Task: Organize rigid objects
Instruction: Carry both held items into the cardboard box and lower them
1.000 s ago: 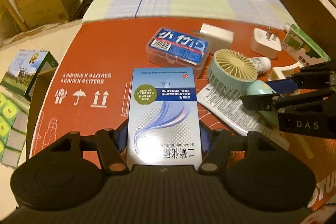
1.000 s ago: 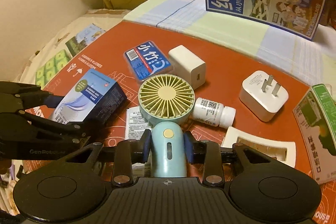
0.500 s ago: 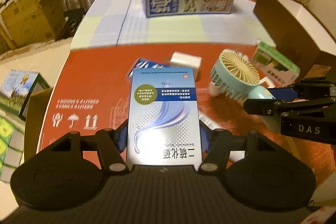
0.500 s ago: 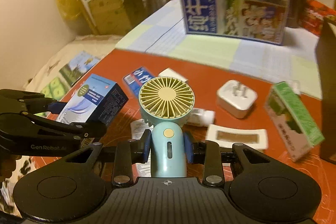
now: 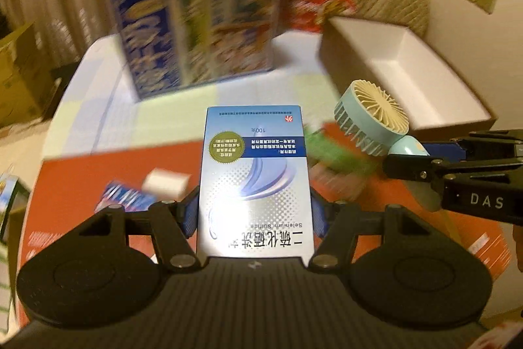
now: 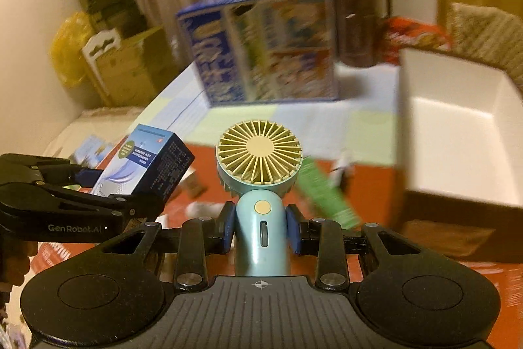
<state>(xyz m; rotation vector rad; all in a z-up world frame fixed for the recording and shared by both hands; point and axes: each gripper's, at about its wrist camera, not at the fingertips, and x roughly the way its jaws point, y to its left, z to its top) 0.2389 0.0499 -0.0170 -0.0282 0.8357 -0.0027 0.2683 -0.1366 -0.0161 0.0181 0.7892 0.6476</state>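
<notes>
My left gripper (image 5: 255, 211) is shut on a light blue medicine box (image 5: 255, 172), held in the air above the red cardboard sheet (image 5: 98, 165). My right gripper (image 6: 261, 228) is shut on the handle of a small teal hand fan (image 6: 260, 162) with a cream grille, also lifted. In the left wrist view the fan (image 5: 372, 116) and the right gripper (image 5: 425, 156) hang to the right of the box. In the right wrist view the box (image 6: 147, 162) and the left gripper (image 6: 108, 195) are at the left.
An open white-lined carton (image 6: 457, 133) stands at the right (image 5: 408, 77). A big blue milk carton (image 5: 196, 35) stands at the back of the table. A white charger block (image 5: 166, 182), a blue flat case (image 5: 127, 198) and a green box (image 6: 323, 195) lie blurred on the red sheet.
Both grippers have risen with the box and the fan off the red sheet and tilted up. The open white carton has come into view; the table items have dropped low and blurred.
</notes>
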